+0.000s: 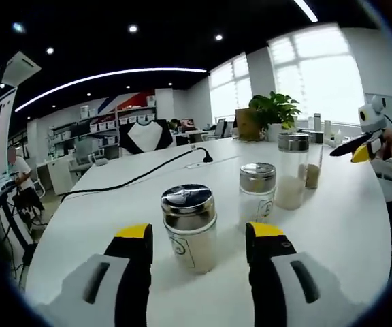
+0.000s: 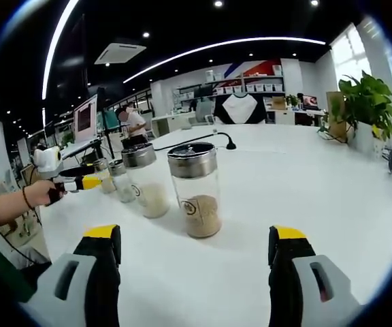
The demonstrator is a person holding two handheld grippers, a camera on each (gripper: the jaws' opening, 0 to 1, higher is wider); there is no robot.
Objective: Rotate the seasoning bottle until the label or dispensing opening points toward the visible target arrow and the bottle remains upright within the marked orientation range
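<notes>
Approaching: I am bringing the left gripper up to the nearest seasoning bottle, which is standing upright on the white table between my two yellow-tipped jaws.
Left gripper: jaws are standing wide and holding nothing; I judge them not yet touching the glass.
Second bottle: a smaller shaker is standing just behind and to the right of my target, in the left gripper view.
Taller jars: a jar of white grains and one of brown seasoning are standing farther back.
Right gripper: it is hanging wide and empty, short of the brown seasoning jar in its own view.
Target arrow: I am not seeing any arrow or marked range on the table, so the finishing angle is a guess.
Risk: closing off-centre could be tipping the bottle or nudging it into the shaker; a loose grip may be letting the smooth glass slip while turning.
Surroundings: a black cable is trailing across the table, and a potted plant is standing by the window; neither is blocking me.
</notes>
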